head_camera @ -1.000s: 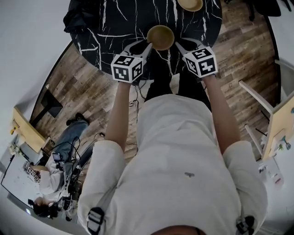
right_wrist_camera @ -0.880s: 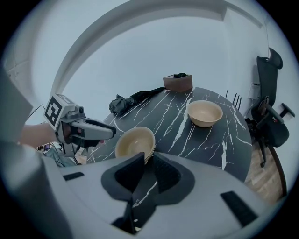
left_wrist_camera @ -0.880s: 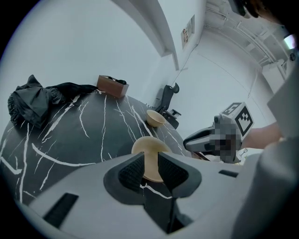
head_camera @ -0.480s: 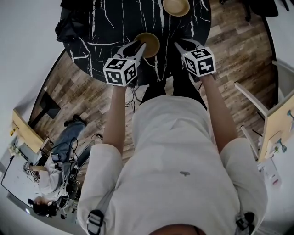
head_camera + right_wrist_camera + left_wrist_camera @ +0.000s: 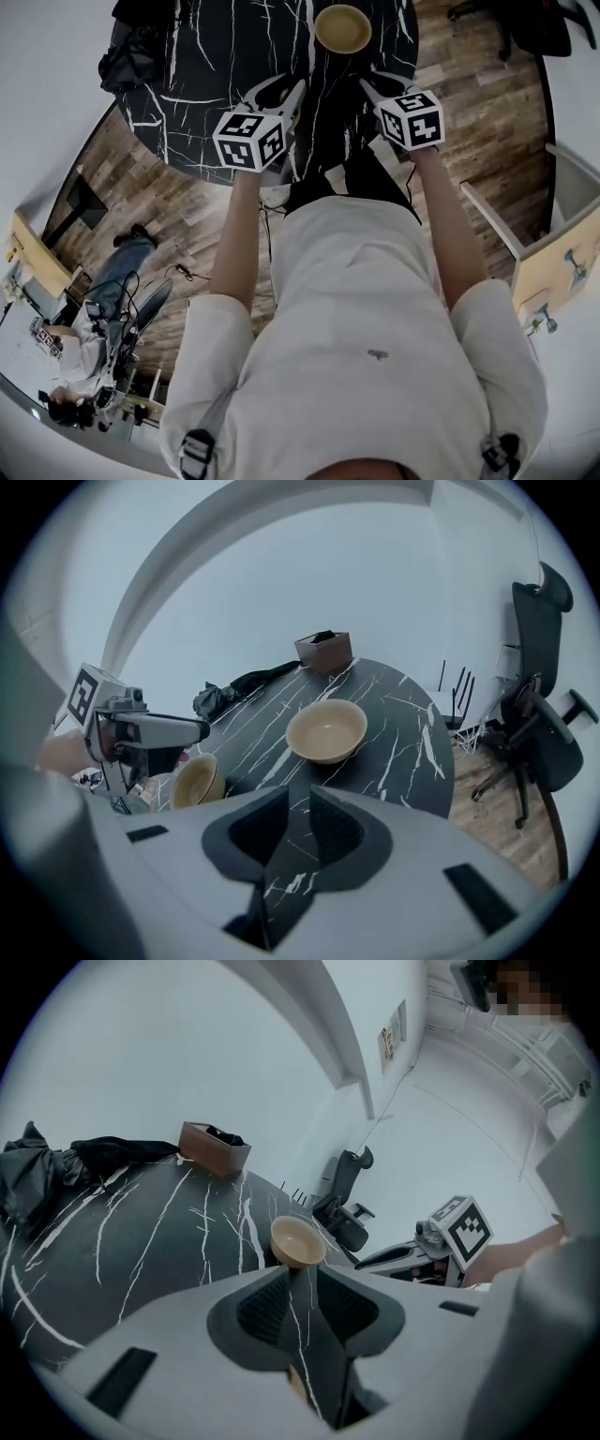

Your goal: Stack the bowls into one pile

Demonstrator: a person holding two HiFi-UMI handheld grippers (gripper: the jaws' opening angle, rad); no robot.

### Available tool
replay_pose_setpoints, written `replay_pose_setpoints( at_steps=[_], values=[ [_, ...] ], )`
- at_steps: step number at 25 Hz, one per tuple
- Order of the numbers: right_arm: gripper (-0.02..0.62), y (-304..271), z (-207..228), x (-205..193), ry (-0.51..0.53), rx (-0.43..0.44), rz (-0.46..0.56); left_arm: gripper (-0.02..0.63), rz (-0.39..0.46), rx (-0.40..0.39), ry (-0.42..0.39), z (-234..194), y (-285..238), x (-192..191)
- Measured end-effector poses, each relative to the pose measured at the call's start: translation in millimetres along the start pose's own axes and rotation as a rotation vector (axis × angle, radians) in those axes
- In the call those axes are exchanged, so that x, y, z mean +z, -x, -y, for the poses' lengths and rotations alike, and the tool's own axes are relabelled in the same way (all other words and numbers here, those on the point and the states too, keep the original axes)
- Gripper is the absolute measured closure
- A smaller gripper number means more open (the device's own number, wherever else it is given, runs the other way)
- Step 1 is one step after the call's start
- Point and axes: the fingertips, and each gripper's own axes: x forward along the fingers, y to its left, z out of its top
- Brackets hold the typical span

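The wooden plank floor (image 5: 187,206) fills most of the head view, and on it stands the round black marble-veined surface (image 5: 234,56), reaching to the top edge of the frame. A black office chair (image 5: 539,714) stands off the far right of the surface. A heap of dark cloth (image 5: 56,1171) lies on the rim at the left.

The left gripper (image 5: 302,1279) is over the near edge of the surface. Its fingers are clenched on a tan bowl (image 5: 197,780), which shows only as a pale sliver low between them in the left gripper view. In the right gripper view the held bowl is tipped on its side beneath that gripper, hollow towards the camera.

The right gripper (image 5: 298,803) hovers just beside it, apart from both bowls. Its fingers are released and spreading wider, with only the veined top showing through the gap between them.

The second tan bowl (image 5: 342,28) sits upright on the surface (towards its far side, ahead of both grippers). It is well apart from the held one.

A small brown box (image 5: 216,1146) with something dark in it rests at the far edge.
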Motion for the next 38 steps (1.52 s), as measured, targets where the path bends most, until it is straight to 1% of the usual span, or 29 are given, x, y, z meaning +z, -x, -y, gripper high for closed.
replay_pose_setpoints(
  at_steps=[5,13,16,19,22,24,29,32,38],
  values=[
    [0.514,-5,28,8,0.019,0.019,-0.028,0.509,0.012,0.038,0.032,4,-25,8],
    [0.499,-18,57,26,0.082,0.061,-0.059,0.491,0.061,0.097,0.107,5,-64,17],
    [0.497,-21,63,32,0.084,0.067,-0.053,0.484,0.052,0.115,0.128,2,-76,15],
    [0.494,-25,66,37,0.079,0.083,-0.053,0.477,0.03,0.153,0.164,-4,-85,9],
    [0.494,-31,69,42,0.061,0.1,-0.047,0.479,0.002,0.184,0.193,-11,-92,4],
    [0.494,-35,72,45,0.044,0.104,-0.04,0.479,0.004,0.197,0.209,-13,-95,4],
    [0.491,-42,74,52,-0.013,0.122,-0.015,0.478,0.027,0.2,0.254,-17,-104,7],
    [0.492,-45,74,52,-0.029,0.123,-0.021,0.479,0.029,0.199,0.277,-18,-107,6],
    [0.499,-51,73,52,-0.03,0.134,-0.04,0.479,0.013,0.189,0.273,-17,-111,3]
  ],
)
